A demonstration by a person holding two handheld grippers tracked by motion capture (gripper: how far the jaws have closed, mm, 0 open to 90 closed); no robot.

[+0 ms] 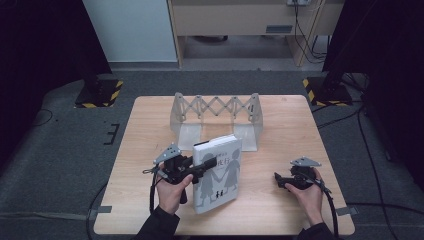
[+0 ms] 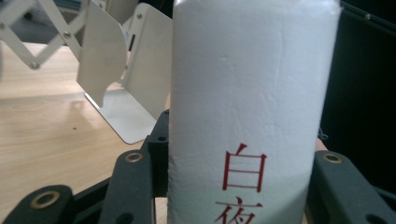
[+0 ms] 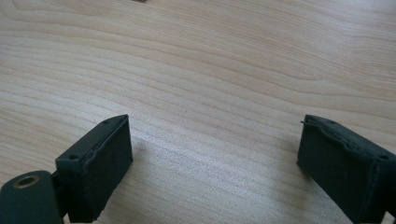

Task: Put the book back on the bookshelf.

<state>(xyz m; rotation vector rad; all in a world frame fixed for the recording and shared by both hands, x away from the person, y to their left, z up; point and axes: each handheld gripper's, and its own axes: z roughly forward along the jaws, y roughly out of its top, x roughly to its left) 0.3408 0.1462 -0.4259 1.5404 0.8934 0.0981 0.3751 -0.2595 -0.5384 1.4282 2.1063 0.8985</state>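
Observation:
A thick white book (image 1: pixel 220 172) with dark silhouettes of two figures on its cover stands tilted at the middle of the wooden table (image 1: pixel 145 125). My left gripper (image 1: pixel 210 163) reaches in from the left and is shut on the book across its spine. In the left gripper view the white spine (image 2: pixel 252 93), printed with red characters, sits between the two black jaws of that gripper (image 2: pixel 233 161). My right gripper (image 1: pixel 276 179) rests low at the right of the table, apart from the book. Its jaws (image 3: pixel 215 154) stand wide open over bare wood, with nothing between them.
An expandable white metal book rack (image 1: pixel 215 107) stands behind the book, across the far half of the table; its end plates (image 2: pixel 102 60) are close beyond the spine. Past the table lie dark carpet, stand bases with yellow-black tape and cables.

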